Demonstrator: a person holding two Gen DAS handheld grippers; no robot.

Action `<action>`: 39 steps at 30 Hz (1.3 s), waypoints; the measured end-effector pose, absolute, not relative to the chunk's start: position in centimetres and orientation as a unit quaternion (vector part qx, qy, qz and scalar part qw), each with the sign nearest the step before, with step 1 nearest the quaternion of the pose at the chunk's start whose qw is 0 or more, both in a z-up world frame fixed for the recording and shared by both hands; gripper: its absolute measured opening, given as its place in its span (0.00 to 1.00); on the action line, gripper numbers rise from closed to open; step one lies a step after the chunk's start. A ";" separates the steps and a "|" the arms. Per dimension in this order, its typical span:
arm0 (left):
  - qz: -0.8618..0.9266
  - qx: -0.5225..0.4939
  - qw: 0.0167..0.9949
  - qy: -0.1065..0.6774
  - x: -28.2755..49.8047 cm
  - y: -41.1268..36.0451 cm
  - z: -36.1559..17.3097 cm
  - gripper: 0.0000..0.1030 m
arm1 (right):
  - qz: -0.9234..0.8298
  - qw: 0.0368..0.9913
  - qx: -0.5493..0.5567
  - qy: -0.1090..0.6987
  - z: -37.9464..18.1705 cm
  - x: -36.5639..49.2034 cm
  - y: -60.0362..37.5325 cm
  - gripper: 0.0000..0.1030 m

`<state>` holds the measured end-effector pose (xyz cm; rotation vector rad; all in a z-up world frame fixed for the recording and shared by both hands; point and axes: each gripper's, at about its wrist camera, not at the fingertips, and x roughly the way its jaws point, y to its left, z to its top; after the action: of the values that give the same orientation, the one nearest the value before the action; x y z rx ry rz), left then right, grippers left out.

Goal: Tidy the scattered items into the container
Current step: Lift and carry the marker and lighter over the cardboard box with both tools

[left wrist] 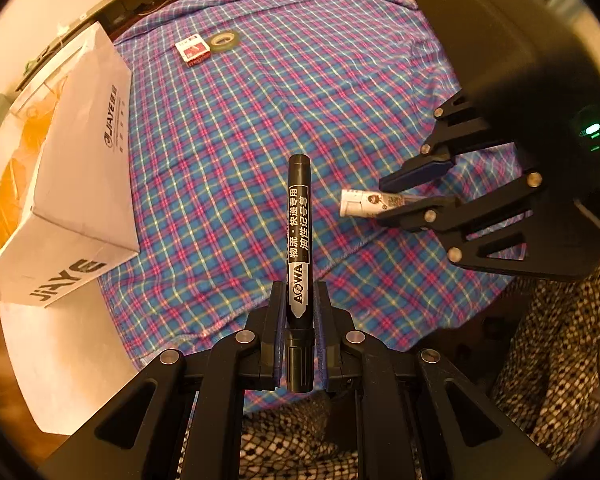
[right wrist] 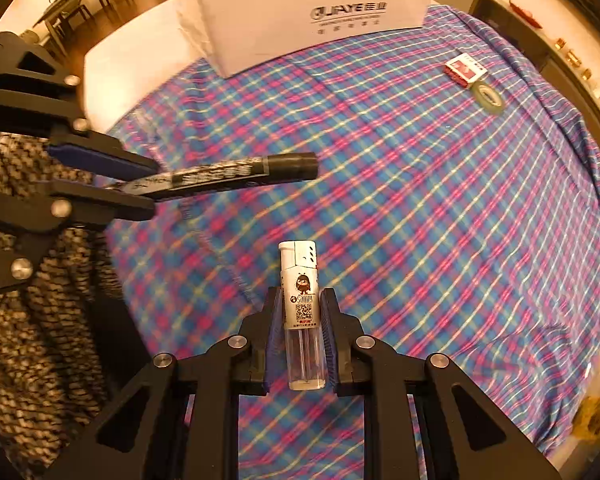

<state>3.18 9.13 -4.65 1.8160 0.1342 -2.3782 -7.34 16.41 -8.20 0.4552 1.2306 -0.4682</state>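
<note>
Carry step in hand: left tongs (left wrist: 298, 320) pinch the marker (left wrist: 299, 236), right tongs (right wrist: 300, 332) pinch the lighter (right wrist: 302, 312). Next: release both over the box (left wrist: 80, 184) at the tabletop's edge.

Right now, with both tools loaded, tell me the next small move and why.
Probably carry the left tool toward the white box and hold the black marker over its open top. The marker is already clamped there, and the right tool grips the lighter, so both can go in. The red packet and tape roll wait on the plaid cloth.
</note>
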 end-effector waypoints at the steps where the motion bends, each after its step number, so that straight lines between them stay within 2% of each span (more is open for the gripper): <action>1: -0.790 0.607 0.074 0.041 3.4 9.2 -4.6 0.13 | -0.210 0.768 0.215 0.565 -8.1 -7.3 16.6 0.20; 13: -0.771 0.630 0.089 0.025 6.4 8.9 -4.4 0.13 | -0.157 0.777 0.226 0.566 -6.8 -5.0 21.3 0.20; 25: -0.773 0.624 0.115 0.016 9.3 6.9 -2.2 0.13 | -0.159 0.789 0.215 0.553 -5.4 -4.4 21.7 0.20; 39: -0.752 0.643 0.146 0.003 13.3 2.8 -1.0 0.13 | -0.138 0.807 0.184 0.544 -3.1 0.1 21.2 0.20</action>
<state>13.28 2.79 -1.03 1.8519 0.0094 -2.1646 0.13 21.25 -3.14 0.3947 1.1634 -0.2958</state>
